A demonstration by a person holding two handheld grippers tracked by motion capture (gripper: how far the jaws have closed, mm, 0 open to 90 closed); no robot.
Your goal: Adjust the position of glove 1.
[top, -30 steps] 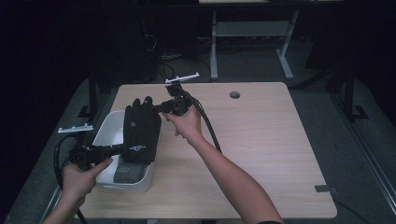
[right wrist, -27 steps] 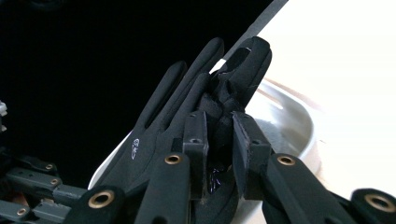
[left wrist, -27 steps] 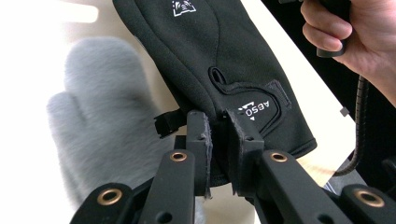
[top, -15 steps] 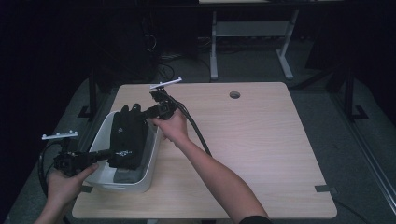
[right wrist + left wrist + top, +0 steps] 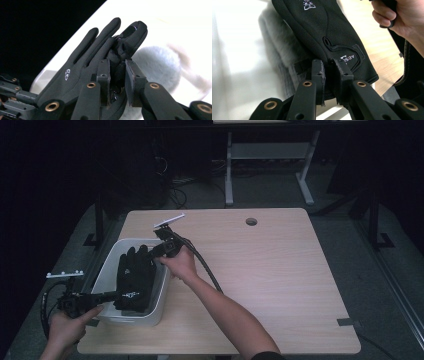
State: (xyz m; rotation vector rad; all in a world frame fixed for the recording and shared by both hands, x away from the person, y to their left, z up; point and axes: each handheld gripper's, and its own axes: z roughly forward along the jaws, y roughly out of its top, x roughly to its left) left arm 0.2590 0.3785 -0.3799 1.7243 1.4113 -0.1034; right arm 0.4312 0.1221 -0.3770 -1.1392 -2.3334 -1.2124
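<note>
Spanning most of the high view, a light wood tabletop (image 5: 280,270) w/ a round cable hole carries a white rectangular plastic bin (image 5: 111,270) at its left edge. Stretched above the bin is a black fabric glove (image 5: 134,279) (small white logo on the back), w/ a grey fluffy item (image 5: 160,67) beneath it inside. Left gripper (image 5: 328,72) is clamped on the glove's cuff; right gripper (image 5: 117,72) is pinching a glove fingertip.
</note>
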